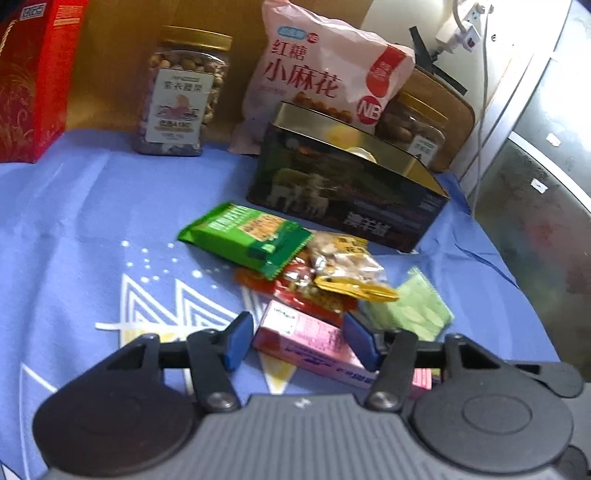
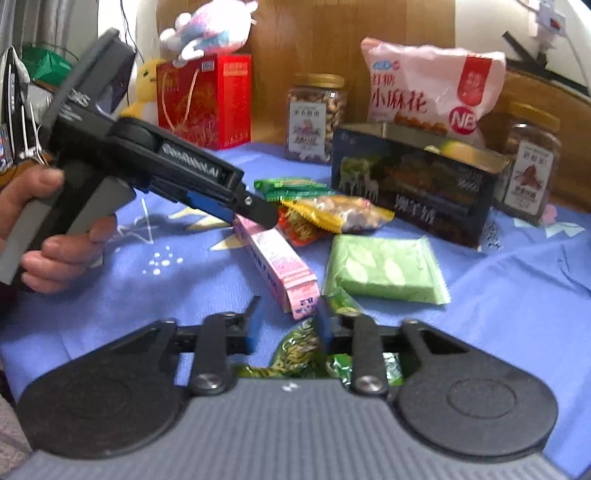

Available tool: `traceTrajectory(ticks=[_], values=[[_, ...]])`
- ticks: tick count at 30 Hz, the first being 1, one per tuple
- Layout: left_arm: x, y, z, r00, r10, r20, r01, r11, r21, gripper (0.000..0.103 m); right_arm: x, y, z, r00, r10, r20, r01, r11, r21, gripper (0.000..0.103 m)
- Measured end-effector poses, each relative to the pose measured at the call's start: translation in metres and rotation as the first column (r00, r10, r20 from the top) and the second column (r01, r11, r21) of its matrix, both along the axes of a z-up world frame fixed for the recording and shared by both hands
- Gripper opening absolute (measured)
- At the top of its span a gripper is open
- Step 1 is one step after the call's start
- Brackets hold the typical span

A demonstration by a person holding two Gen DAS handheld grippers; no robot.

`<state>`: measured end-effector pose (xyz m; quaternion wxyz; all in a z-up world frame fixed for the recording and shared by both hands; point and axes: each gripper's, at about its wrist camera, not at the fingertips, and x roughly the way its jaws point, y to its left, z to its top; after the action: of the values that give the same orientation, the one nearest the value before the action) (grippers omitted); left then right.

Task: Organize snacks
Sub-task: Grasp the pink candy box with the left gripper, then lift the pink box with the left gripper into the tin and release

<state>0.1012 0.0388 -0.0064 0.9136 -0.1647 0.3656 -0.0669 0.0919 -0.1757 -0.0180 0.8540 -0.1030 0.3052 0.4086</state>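
Note:
A pink box [image 1: 314, 341] [image 2: 280, 264] lies on the blue cloth [image 1: 92, 229]. My left gripper [image 1: 301, 341] is open, its blue pads [image 1: 238, 341] on either side of the box's near end; it also shows from the side in the right wrist view [image 2: 255, 210]. Behind the box lie a green packet [image 1: 245, 236], a yellow nut packet [image 1: 347, 264] [image 2: 340, 212], a red packet [image 1: 306, 290] and a pale green packet [image 1: 410, 308] [image 2: 384, 269]. An open dark tin [image 1: 351, 192] [image 2: 413, 181] stands behind them. My right gripper [image 2: 286, 325] is open above a green patterned packet [image 2: 299, 350].
At the back stand two nut jars [image 1: 179, 92] [image 2: 530, 170], a pink snack bag [image 1: 325, 81] [image 2: 432, 85] and a red gift box [image 1: 33, 77] [image 2: 205, 99]. Plush toys [image 2: 210, 27] sit on the red box. A grey appliance [image 1: 535, 155] is at the right.

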Motion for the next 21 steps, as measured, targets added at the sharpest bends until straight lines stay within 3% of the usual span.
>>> traceTrajectory(ticks=[2, 5, 11, 17, 21], values=[[-0.003, -0.002, 0.002, 1.0, 0.012, 0.009, -0.013, 1.0, 0.028, 0.055, 0.001, 0.005, 0.0, 1.0, -0.005, 0.018, 0.005, 1.0, -0.006, 0.026], [-0.009, 0.003, 0.008, 1.0, 0.023, 0.011, -0.023, 1.0, 0.004, 0.053, 0.005, 0.005, 0.003, 1.0, -0.012, 0.027, 0.012, 1.0, 0.007, 0.025], [-0.012, -0.003, 0.042, 0.995, 0.017, 0.102, -0.019, 1.0, 0.022, 0.053, 0.012, -0.004, 0.024, 0.991, -0.047, 0.125, 0.038, 0.997, 0.07, 0.022], [0.038, -0.022, 0.079, 0.979, -0.026, 0.203, 0.008, 0.996, 0.089, 0.054, 0.052, -0.013, 0.045, 0.962, -0.138, 0.237, 0.112, 0.986, 0.12, 0.022], [0.083, -0.033, 0.092, 0.968, -0.044, 0.245, 0.017, 0.994, 0.109, 0.054, 0.091, -0.017, 0.053, 0.943, -0.207, 0.259, 0.174, 0.974, 0.146, 0.023]])
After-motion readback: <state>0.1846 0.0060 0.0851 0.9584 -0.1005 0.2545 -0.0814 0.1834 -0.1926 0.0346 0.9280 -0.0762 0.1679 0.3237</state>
